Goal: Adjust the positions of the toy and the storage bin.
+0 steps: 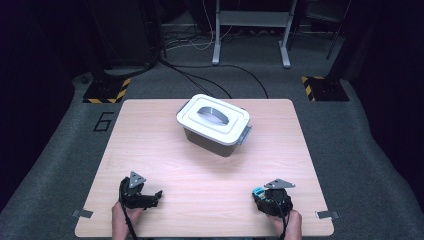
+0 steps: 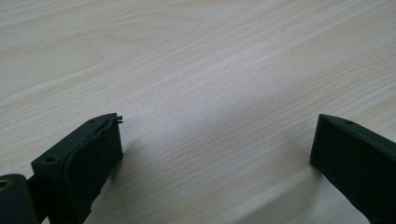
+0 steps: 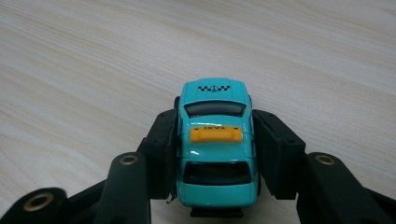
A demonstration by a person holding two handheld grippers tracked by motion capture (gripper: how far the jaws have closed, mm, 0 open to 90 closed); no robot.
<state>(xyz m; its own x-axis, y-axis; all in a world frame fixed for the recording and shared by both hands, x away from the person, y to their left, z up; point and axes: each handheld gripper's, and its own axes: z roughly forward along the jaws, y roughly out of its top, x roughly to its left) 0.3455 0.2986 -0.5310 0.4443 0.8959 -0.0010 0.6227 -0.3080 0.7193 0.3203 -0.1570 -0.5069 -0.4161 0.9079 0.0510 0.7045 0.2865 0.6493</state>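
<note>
**Toy taxi gripped, box lid on**

Right gripper jaws clamp small turquoise toy taxi w/ yellow roof sign, near table edge. Left gripper wide apart, empty. Prob. next: open lidded grey plastic box, mid-table, w/ left.

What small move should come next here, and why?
Probably the left gripper, open with nothing between its jaws, should reach for the lid of the closed bin. The right gripper already clamps the teal toy taxi, and the shut lid blocks any way in.
</note>
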